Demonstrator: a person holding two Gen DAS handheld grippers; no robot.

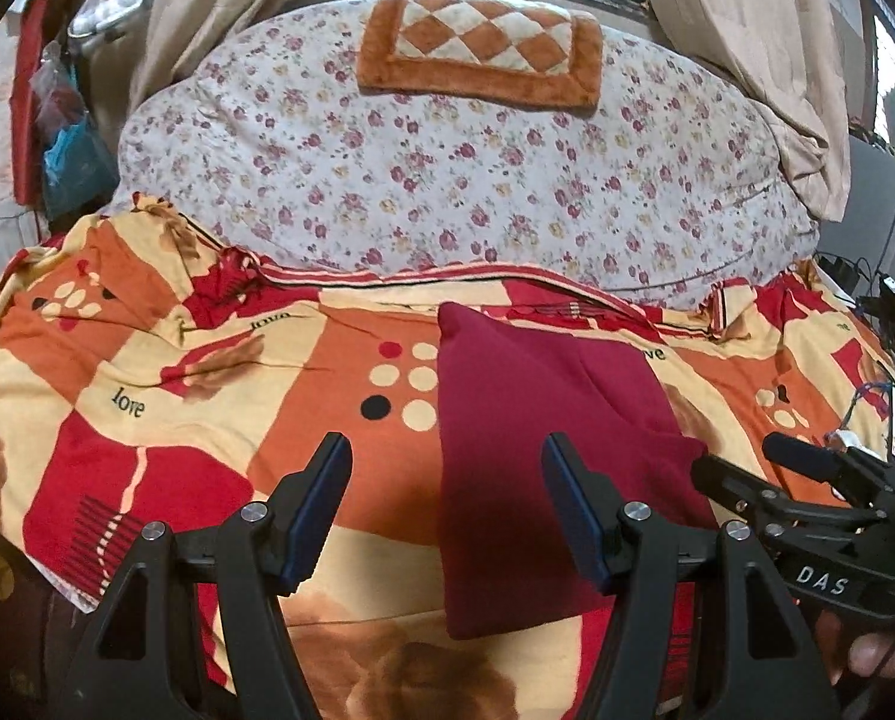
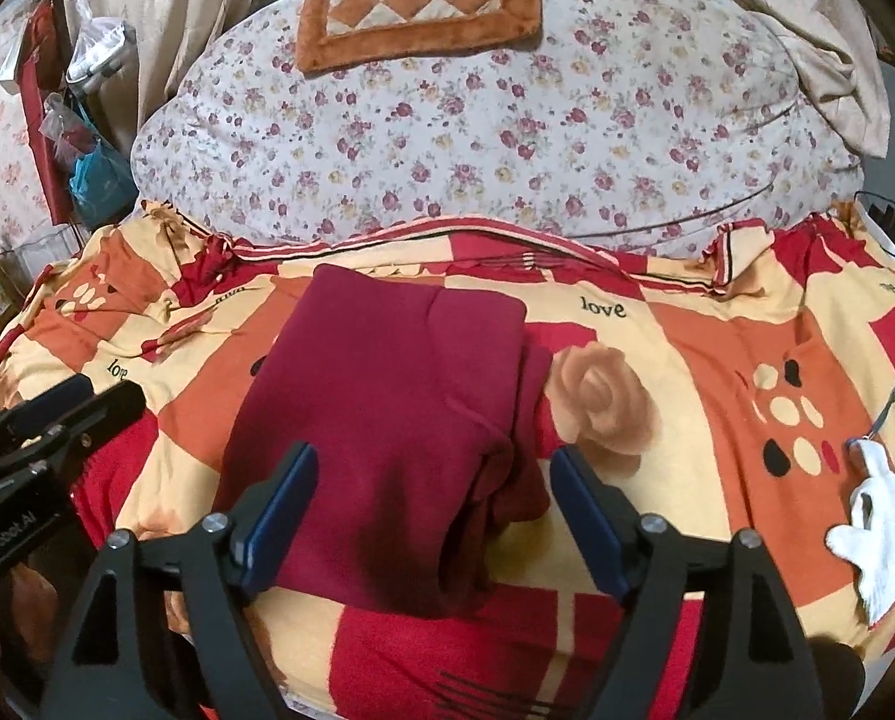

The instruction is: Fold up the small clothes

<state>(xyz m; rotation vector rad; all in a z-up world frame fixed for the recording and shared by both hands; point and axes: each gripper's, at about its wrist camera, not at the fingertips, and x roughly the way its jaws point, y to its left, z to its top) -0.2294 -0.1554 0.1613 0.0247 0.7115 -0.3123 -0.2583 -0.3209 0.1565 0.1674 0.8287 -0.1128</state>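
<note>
A dark red garment [image 1: 525, 420] lies folded on the orange, red and cream bedspread [image 1: 177, 360]. My left gripper [image 1: 447, 480] hovers above the garment's left edge, open, with nothing between its blue pads. In the right wrist view the same garment [image 2: 387, 390] shows a bunched fold at its near right corner. My right gripper [image 2: 435, 462] stands open over that near edge, its pads clear of the cloth. Each gripper shows in the other's view: the right gripper [image 1: 765, 462] at the right edge, the left gripper [image 2: 87, 396] at the left edge.
A large floral quilt [image 1: 447, 180] is piled behind the bedspread, with an orange checkered mat [image 1: 483, 48] on top. A white glove-shaped toy [image 2: 879, 528] lies at the right. Hanging bags [image 1: 69, 138] are at the left, curtains behind, cables [image 1: 867, 282] at the right.
</note>
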